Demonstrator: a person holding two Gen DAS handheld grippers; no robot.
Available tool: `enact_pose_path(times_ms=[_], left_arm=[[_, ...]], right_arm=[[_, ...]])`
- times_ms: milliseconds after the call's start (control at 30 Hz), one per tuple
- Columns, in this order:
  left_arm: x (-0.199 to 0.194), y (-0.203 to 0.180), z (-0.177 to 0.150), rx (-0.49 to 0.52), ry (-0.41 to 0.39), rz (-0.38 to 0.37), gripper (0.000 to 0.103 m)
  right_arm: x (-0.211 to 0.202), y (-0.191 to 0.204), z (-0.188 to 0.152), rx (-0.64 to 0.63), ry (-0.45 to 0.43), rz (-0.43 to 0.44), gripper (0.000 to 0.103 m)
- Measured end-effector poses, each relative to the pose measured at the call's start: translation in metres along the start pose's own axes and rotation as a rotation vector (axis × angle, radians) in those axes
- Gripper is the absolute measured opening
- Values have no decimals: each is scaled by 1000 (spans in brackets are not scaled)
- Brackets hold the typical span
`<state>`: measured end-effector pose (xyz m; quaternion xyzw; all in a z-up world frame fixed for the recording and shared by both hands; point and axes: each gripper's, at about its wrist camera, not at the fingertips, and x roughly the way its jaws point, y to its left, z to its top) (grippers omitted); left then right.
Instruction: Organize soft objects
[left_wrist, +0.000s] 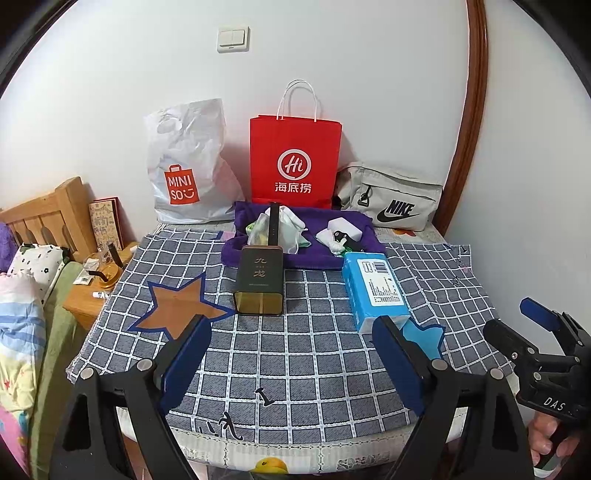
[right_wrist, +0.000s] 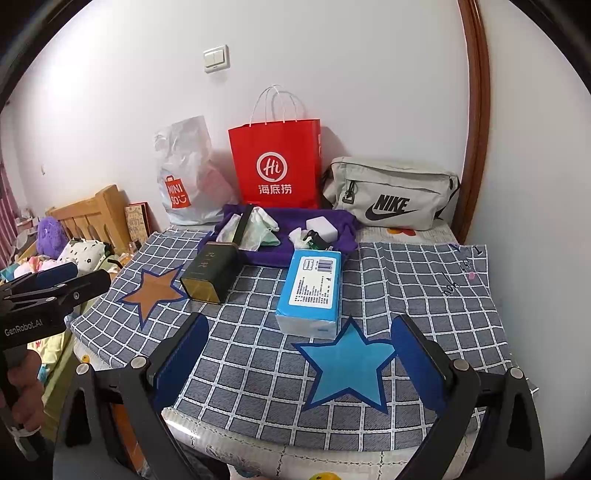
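A blue tissue pack (left_wrist: 375, 288) (right_wrist: 312, 291) lies on the checked cloth (left_wrist: 295, 354) (right_wrist: 258, 362), its near end by the blue star (right_wrist: 349, 365). A dark green box (left_wrist: 260, 278) (right_wrist: 210, 273) lies beside the brown star (left_wrist: 177, 304) (right_wrist: 155, 288). A purple towel (left_wrist: 306, 254) (right_wrist: 273, 254) behind them holds white mesh pouches (left_wrist: 288, 225) (right_wrist: 258, 229) and small white items (left_wrist: 343, 229) (right_wrist: 321, 227). My left gripper (left_wrist: 291, 354) is open and empty near the table's front edge. My right gripper (right_wrist: 299, 354) is open and empty over the blue star.
A red paper bag (left_wrist: 295, 158) (right_wrist: 277, 162), a white Miniso bag (left_wrist: 184, 166) (right_wrist: 184, 177) and a grey Nike pouch (left_wrist: 391, 199) (right_wrist: 391, 192) stand against the wall. A wooden bed (left_wrist: 44, 214) and a nightstand (left_wrist: 88, 295) are at the left.
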<state>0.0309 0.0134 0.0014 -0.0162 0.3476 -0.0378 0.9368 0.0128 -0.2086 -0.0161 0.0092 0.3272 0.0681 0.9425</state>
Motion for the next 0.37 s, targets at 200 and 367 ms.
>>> enact_pose_path(times_ms=[200,367], left_arm=[[0,0,0,-2,0,0,88],[0,-1,0,1,-5,-1,89]], right_arm=[[-1,-1,0,1,-2,-2,98],[-1,-2,-1,2,-2,-2,98]])
